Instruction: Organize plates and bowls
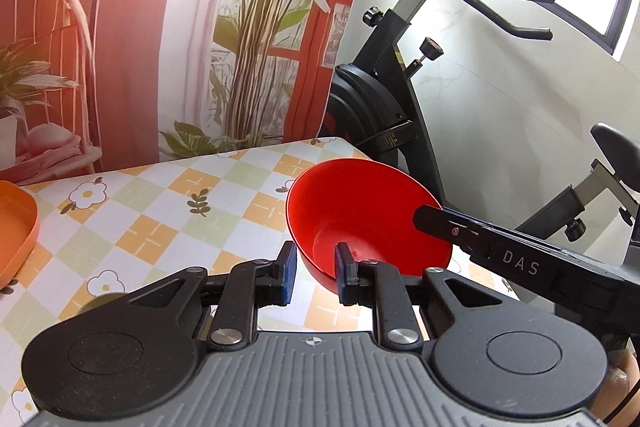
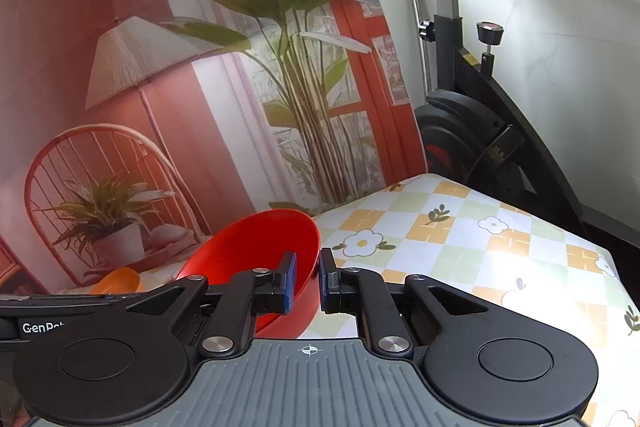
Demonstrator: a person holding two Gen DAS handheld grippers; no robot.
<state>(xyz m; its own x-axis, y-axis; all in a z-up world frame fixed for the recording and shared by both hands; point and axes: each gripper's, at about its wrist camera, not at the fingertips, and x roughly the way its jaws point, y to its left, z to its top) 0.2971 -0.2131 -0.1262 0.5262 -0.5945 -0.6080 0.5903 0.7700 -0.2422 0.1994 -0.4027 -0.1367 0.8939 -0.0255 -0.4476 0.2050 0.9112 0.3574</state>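
Observation:
A red bowl (image 1: 360,211) hangs tilted above the table's right part, its mouth turned toward the left wrist camera. My right gripper (image 2: 308,283) is shut on the red bowl's (image 2: 256,247) rim, one finger inside and one outside. In the left wrist view one of the right gripper's fingers (image 1: 430,217) reaches over the bowl's far right rim. My left gripper (image 1: 316,271) is open, with the bowl's near lower wall in the gap between its blue pads. I cannot tell whether those pads touch the wall. An orange dish (image 1: 14,227) sits at the table's left edge.
The table (image 1: 168,211) wears a chequered flower-print cloth. A printed backdrop (image 1: 200,27) of plants and a chair stands right behind it. An exercise bike (image 1: 384,99) stands close beyond the table's right edge. The orange dish (image 2: 120,281) also shows behind the red bowl.

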